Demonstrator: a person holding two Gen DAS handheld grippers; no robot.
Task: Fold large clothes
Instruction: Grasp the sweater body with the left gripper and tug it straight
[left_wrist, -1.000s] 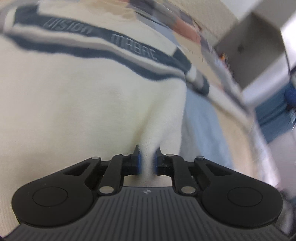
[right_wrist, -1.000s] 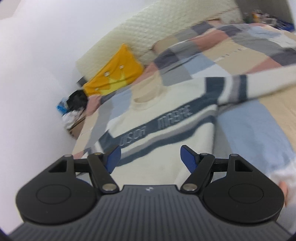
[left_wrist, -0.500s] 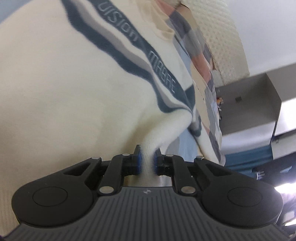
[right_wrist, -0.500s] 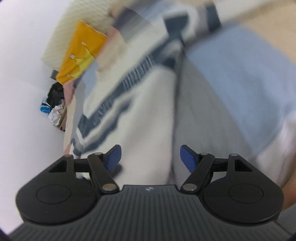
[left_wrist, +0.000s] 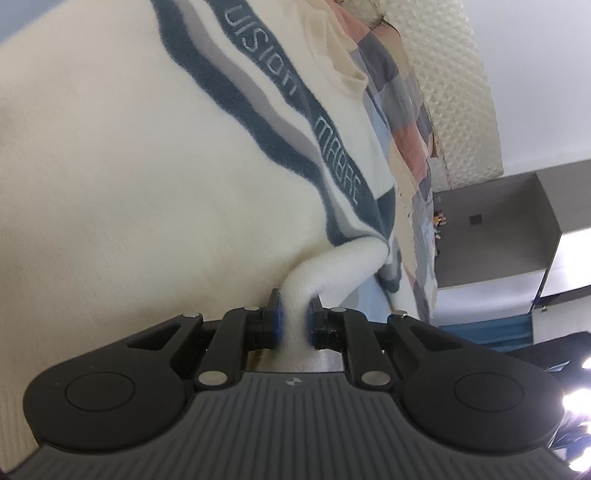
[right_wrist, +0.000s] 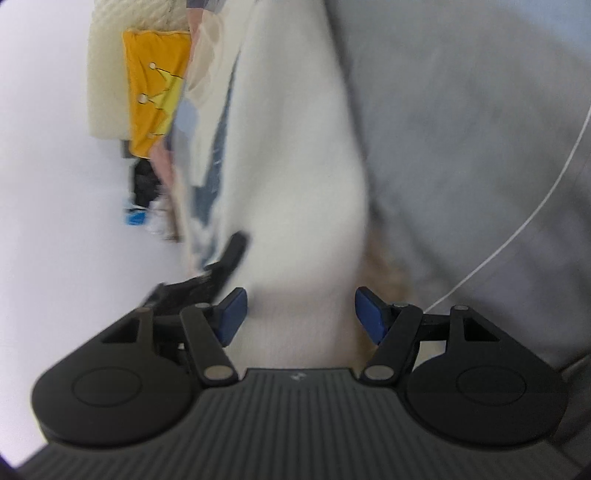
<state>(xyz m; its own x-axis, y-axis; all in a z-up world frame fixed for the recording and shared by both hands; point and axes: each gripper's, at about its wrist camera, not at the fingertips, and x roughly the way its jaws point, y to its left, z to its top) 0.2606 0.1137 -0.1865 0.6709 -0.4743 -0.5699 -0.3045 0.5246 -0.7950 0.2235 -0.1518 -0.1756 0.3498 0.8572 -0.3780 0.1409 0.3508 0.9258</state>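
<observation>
The left gripper (left_wrist: 294, 321) is closed tight on a pinched-up fold of the big cream sweater (left_wrist: 129, 184). The soft cloth is squeezed between its two blue pads (left_wrist: 277, 320). The sweater has dark blue and grey stripes with letters on them, and it lies spread out on a bed with a patchwork blanket (left_wrist: 413, 155).

The right gripper (right_wrist: 299, 314) is down low by the sweater (right_wrist: 295, 147). Its jaws stand apart and have just been closing. The cream cloth sits between them, but the blue pads (right_wrist: 232, 314) do not squeeze it. This view is blurry. A yellow pillow (right_wrist: 155, 81) lies far off at the head of the bed.
</observation>
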